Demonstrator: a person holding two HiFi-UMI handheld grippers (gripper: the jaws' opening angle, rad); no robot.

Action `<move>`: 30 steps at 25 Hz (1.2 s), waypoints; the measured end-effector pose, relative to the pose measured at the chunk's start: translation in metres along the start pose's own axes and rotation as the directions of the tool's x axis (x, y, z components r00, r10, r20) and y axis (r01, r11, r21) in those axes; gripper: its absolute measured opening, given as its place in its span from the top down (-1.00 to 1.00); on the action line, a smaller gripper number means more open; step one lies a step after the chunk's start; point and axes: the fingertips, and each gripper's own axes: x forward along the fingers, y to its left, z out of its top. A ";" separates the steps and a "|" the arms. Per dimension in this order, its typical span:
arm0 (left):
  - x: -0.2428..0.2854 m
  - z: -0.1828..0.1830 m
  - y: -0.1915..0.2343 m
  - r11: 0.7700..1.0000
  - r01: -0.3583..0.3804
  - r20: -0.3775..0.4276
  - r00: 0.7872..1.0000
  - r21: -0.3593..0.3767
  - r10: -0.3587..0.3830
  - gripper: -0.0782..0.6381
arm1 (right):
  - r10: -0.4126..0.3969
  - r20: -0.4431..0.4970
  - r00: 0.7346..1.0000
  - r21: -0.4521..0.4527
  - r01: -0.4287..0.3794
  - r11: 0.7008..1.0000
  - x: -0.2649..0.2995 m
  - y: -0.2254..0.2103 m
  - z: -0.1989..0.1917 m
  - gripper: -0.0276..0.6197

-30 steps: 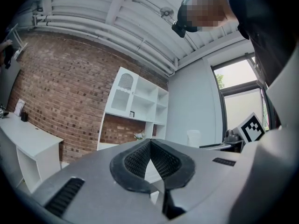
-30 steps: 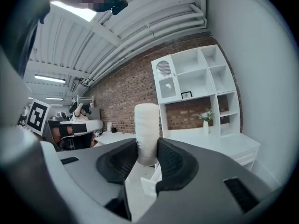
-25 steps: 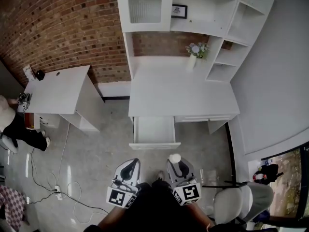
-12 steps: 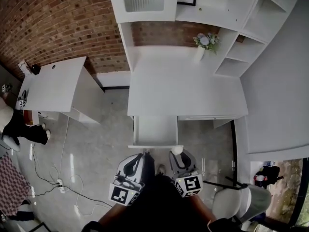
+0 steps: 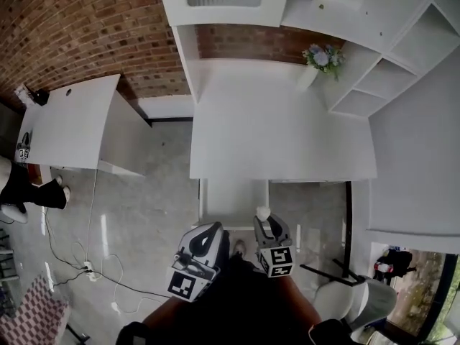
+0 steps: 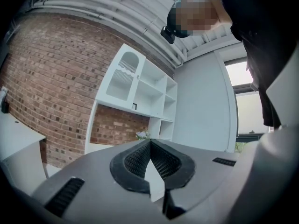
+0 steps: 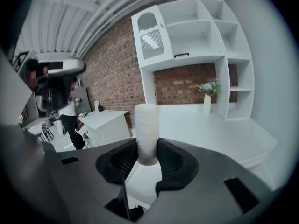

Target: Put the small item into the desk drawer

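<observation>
A small white cylinder stands upright between the jaws of my right gripper, which is shut on it. In the right gripper view the cylinder rises above the dark pads. The white desk has its drawer pulled open at the front left. The cylinder hangs at the drawer's front right corner. My left gripper is just left of it, near the drawer front. In the left gripper view its jaws meet at the tips with nothing between them.
A hutch with shelves stands on the desk's back, and a vase of flowers is next to it. A white side table is at the left. Cables lie on the floor. A chair is at the lower right.
Both grippers have come forward to the open drawer's front edge. The desk now lies closer below me. The right gripper keeps its hold on the cylinder.
</observation>
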 end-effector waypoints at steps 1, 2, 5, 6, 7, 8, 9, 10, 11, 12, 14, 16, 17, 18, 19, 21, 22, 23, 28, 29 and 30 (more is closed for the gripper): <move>0.006 -0.002 0.004 1.000 0.006 -0.007 1.000 -0.004 -0.006 0.73 | -0.008 -0.048 0.999 0.001 0.008 1.000 0.012 -0.007 -0.014 0.48; 0.012 -0.004 0.007 1.000 0.010 -0.015 1.000 -0.007 -0.010 0.73 | -0.017 -0.089 0.996 0.005 0.018 1.000 0.023 -0.013 -0.027 0.47; 0.027 -0.010 0.018 1.000 0.013 -0.031 0.999 -0.021 -0.014 0.73 | -0.036 -0.169 0.985 0.035 0.042 0.999 0.056 -0.030 -0.063 0.47; 0.031 -0.013 0.022 1.000 0.012 -0.038 0.999 -0.026 -0.013 0.73 | -0.038 -0.193 0.980 0.046 0.048 0.998 0.065 -0.035 -0.075 0.47; 0.035 -0.015 0.025 0.999 0.011 -0.044 0.999 -0.030 -0.012 0.73 | -0.040 -0.217 0.975 0.055 0.053 0.997 0.073 -0.040 -0.086 0.47; 0.039 -0.017 0.027 0.999 0.010 -0.049 0.999 -0.033 -0.012 0.73 | -0.042 -0.240 0.970 0.060 0.058 0.996 0.081 -0.044 -0.097 0.47; 0.042 -0.018 0.030 0.999 0.010 -0.053 0.999 -0.035 -0.012 0.73 | -0.044 -0.266 0.963 0.063 0.063 0.996 0.088 -0.047 -0.107 0.47; 0.046 -0.019 0.033 0.999 0.010 -0.055 0.998 -0.038 -0.012 0.73 | -0.046 -0.294 0.955 0.062 0.067 0.996 0.096 -0.051 -0.118 0.47; 0.049 -0.020 0.035 0.999 0.010 -0.057 0.998 -0.041 -0.012 0.73 | -0.047 -0.322 0.946 0.059 0.070 0.996 0.103 -0.056 -0.130 0.47; 0.052 -0.022 0.038 0.999 0.010 -0.060 0.998 -0.044 -0.012 0.73 | -0.048 -0.348 0.936 0.061 0.073 0.995 0.111 -0.060 -0.143 0.47; 0.057 -0.025 0.044 0.999 0.009 -0.072 0.997 -0.048 -0.012 0.73 | -0.039 -0.397 0.917 0.086 0.080 0.993 0.126 -0.066 -0.166 0.47; 0.061 -0.028 0.051 0.999 0.006 -0.080 0.997 -0.051 -0.010 0.73 | -0.025 -0.440 0.898 0.123 0.088 0.988 0.141 -0.069 -0.185 0.47; 0.064 -0.029 0.054 0.999 0.004 -0.084 0.996 -0.052 -0.008 0.73 | -0.022 -0.457 0.889 0.134 0.093 0.987 0.149 -0.071 -0.192 0.47; 0.066 -0.030 0.058 0.999 0.001 -0.088 0.996 -0.054 -0.006 0.73 | -0.022 -0.472 0.881 0.140 0.100 0.985 0.156 -0.073 -0.198 0.47; 0.068 -0.031 0.062 0.998 -0.001 -0.093 0.996 -0.056 -0.004 0.73 | -0.024 -0.488 0.873 0.144 0.108 0.984 0.163 -0.075 -0.204 0.47; 0.071 -0.034 0.068 0.998 -0.005 -0.106 0.994 -0.057 -0.001 0.73 | -0.026 -0.516 0.856 0.154 0.122 0.981 0.176 -0.080 -0.215 0.47; 0.073 -0.035 0.070 0.998 -0.007 -0.110 0.994 -0.058 0.001 0.73 | -0.026 -0.528 0.849 0.156 0.127 0.980 0.182 -0.082 -0.221 0.47; 0.075 -0.036 0.072 0.998 -0.009 -0.112 0.994 -0.059 0.003 0.73 | -0.025 -0.541 0.841 0.156 0.130 0.979 0.187 -0.084 -0.227 0.47; 0.086 -0.044 0.081 0.997 -0.021 -0.124 0.992 -0.072 0.012 0.73 | -0.026 -0.593 0.805 0.155 0.145 0.977 0.206 -0.092 -0.253 0.47; 0.088 -0.046 0.082 0.997 -0.023 -0.127 0.992 -0.074 0.013 0.73 | -0.024 -0.601 0.799 0.159 0.148 0.976 0.209 -0.093 -0.258 0.47; 0.089 -0.049 0.083 0.997 -0.025 -0.130 0.991 -0.076 0.015 0.73 | -0.019 -0.608 0.794 0.164 0.149 0.975 0.212 -0.093 -0.264 0.47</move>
